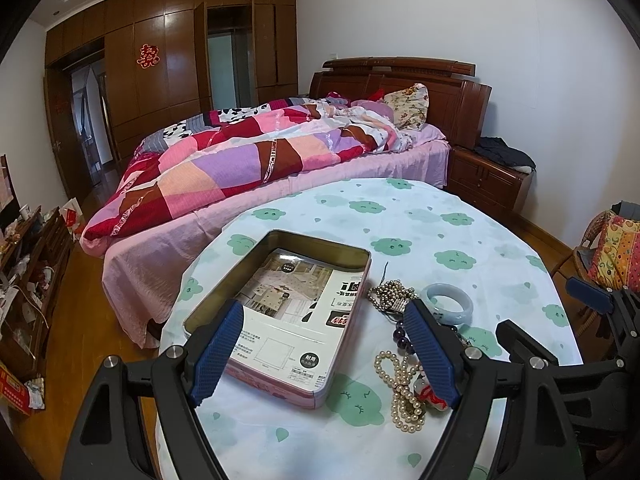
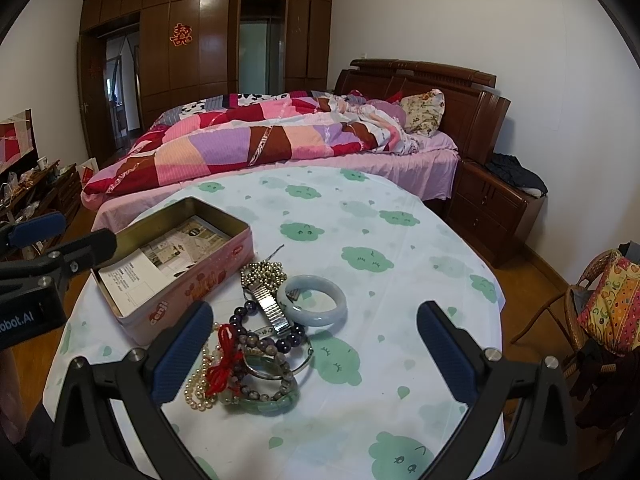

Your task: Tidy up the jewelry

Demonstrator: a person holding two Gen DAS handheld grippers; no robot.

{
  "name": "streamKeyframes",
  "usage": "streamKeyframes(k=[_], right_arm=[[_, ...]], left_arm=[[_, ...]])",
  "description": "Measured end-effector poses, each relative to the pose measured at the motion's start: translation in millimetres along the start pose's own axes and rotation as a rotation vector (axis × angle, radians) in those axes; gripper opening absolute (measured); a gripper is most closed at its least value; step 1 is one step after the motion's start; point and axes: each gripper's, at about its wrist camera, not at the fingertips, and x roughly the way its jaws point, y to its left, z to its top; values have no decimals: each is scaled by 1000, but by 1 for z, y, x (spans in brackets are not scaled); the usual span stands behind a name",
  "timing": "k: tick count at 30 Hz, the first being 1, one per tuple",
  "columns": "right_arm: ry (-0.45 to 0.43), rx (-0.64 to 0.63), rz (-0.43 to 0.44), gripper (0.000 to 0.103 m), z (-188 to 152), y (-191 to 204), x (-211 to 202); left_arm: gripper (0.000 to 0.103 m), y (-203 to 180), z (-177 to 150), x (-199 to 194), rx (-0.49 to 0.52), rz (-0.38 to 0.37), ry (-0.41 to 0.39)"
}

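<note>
In the right wrist view, bare desk [image 2: 400, 340] fills the centre and right. The open tin [image 2: 176, 264] blocks the left, and the jewelry pile [image 2: 256, 344] crowds the lower centre just beside it. The bed [image 2: 280, 144] closes the top.

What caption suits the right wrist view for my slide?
Open right claw above a jewelry pile beside an open pink tin on a cloud-print tablecloth.

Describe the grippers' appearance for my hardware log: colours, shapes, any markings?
Both are black plastic frames with silver bolts and blue ribbed finger pads. The left gripper body shows partial white lettering "obot.AI" in the right wrist view. The right gripper looks identical. No cables visible.
</note>
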Motion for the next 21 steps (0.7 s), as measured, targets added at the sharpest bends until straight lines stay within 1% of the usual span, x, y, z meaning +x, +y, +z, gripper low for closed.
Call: streamKeyframes(k=[21], right_arm=[[3,0,1,103,-1,-1,1]], left_arm=[[82,6,-2,1,-5,7,1]])
